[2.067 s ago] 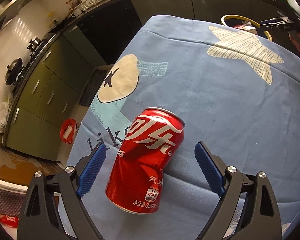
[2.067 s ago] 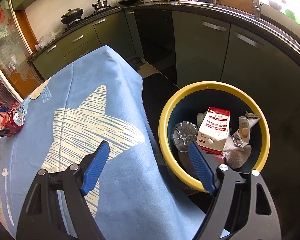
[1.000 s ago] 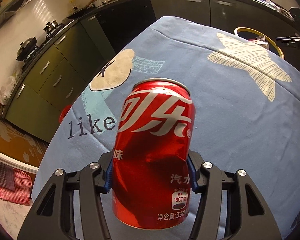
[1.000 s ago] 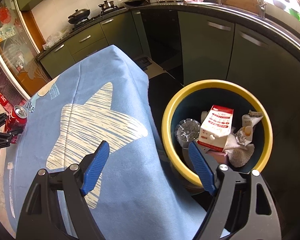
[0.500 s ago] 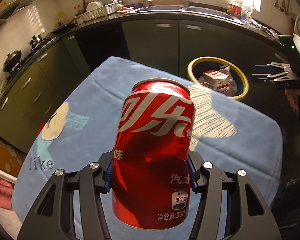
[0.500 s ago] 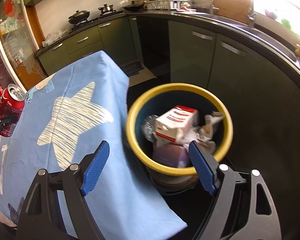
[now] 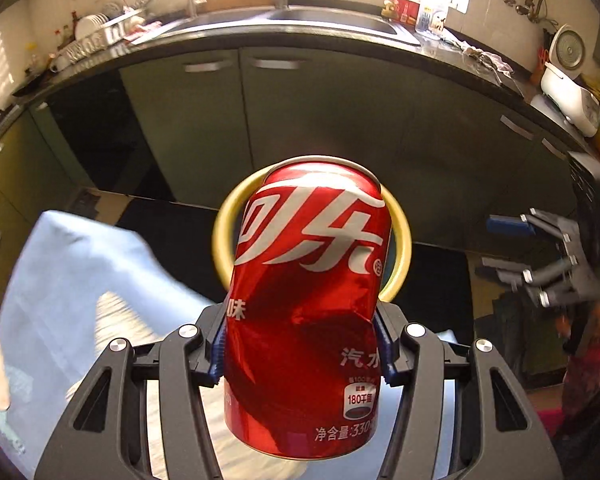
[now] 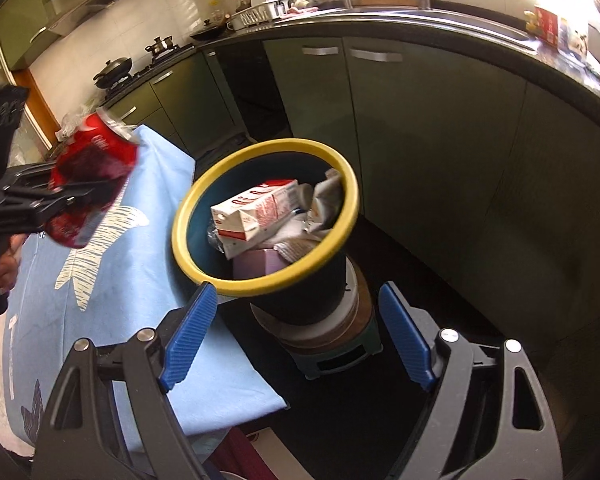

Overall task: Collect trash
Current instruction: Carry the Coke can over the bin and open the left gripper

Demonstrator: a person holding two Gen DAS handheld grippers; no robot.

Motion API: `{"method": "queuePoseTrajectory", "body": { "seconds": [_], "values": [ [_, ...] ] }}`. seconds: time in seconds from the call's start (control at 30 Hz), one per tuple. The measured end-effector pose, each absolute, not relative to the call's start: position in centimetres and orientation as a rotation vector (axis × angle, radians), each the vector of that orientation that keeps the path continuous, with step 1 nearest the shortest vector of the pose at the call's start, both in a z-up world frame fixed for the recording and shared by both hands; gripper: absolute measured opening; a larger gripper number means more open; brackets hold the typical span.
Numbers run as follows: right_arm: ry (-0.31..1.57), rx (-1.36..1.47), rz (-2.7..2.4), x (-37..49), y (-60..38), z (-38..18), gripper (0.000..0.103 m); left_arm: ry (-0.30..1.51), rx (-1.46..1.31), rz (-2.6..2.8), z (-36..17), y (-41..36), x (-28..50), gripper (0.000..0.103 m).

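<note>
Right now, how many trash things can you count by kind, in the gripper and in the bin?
Dented red soda can, held in the left gripper: 1
Red and white carton in the yellow-rimmed bin: 1
Lilac box in the bin: 1
Crumpled wrappers and clear plastic in the bin: number cannot be told
Total that can be counted: 3

Left gripper (image 7: 302, 354): your jaws clamp the dented red can (image 7: 306, 304) at its waist, both blue pads pressed to its sides, the gripper tilted downward.
Right gripper (image 8: 296, 338): your jaws stand wide apart with nothing between the blue pads, angled downward.
Left hand (image 8: 4, 268): your fingers wrap the grip below the gripper.
</note>
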State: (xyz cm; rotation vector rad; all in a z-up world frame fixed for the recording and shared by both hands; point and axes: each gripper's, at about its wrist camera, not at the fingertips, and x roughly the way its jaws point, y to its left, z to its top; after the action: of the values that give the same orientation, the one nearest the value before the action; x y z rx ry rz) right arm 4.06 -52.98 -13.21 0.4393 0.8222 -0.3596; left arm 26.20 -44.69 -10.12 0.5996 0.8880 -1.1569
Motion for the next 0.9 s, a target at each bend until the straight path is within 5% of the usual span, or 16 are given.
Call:
{"method": "queuePoseTrajectory", "body": {
  "seconds": [0.57, 0.67, 0.9],
  "values": [
    [0.807, 0.489, -0.386, 2.0, -55.2, -13.8, 0.079, 1.069, 0.512, -1.077, -17.3, -59.5, 25.5, 0.056],
    [0.805, 0.490, -0.389, 2.0, -55.2, -13.7, 0.080, 1.094, 0.481, -1.034, -17.9, -59.8, 26.2, 0.076],
    [0.797, 0.480, -0.382, 2.1, -54.9, -13.2, 0.080, 1.048, 0.407, -0.989, -15.4, -55.2, 26.8, 0.081]
  ]
}}
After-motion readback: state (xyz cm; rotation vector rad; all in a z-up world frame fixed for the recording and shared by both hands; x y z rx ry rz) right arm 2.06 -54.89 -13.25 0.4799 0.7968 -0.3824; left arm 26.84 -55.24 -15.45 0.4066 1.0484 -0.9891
